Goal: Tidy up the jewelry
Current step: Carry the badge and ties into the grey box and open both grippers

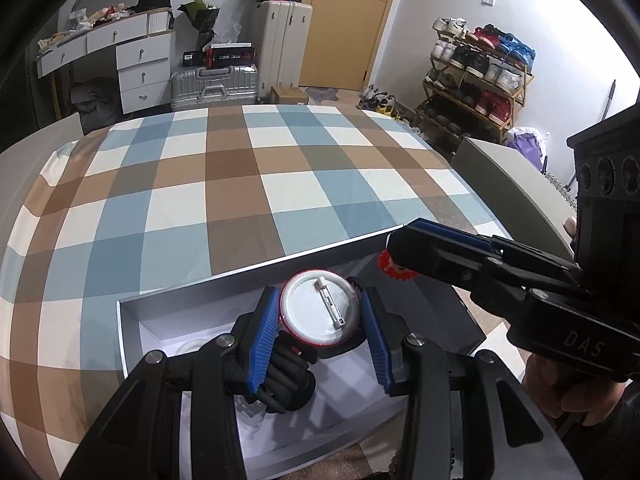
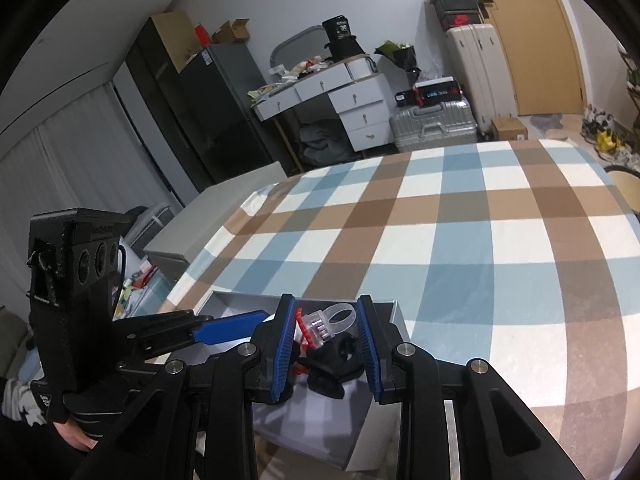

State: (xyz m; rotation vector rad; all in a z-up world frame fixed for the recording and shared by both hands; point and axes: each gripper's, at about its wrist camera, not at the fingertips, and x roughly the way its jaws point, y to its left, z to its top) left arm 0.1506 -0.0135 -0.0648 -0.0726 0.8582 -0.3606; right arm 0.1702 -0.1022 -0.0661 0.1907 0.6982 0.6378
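A grey open box (image 1: 132, 312) sits on the checked tablecloth (image 1: 240, 184) at the near edge. My left gripper (image 1: 320, 316) is shut on a round pin badge (image 1: 316, 312), back side up with its white pin clasp showing, held over the box. My right gripper (image 2: 326, 332) is shut on a clear plastic ring with a red flower (image 2: 320, 324), also over the box (image 2: 396, 316). In the left wrist view the right gripper (image 1: 394, 254) comes in from the right with the red flower (image 1: 390, 266) at its tip. A black ornament (image 2: 340, 360) lies in the box.
The left gripper shows in the right wrist view (image 2: 224, 330) at lower left. Beyond the table stand suitcases (image 1: 214, 86), a white drawer desk (image 1: 140, 64) and a shoe rack (image 1: 476, 76). A grey chair back (image 1: 516, 188) is at the table's right side.
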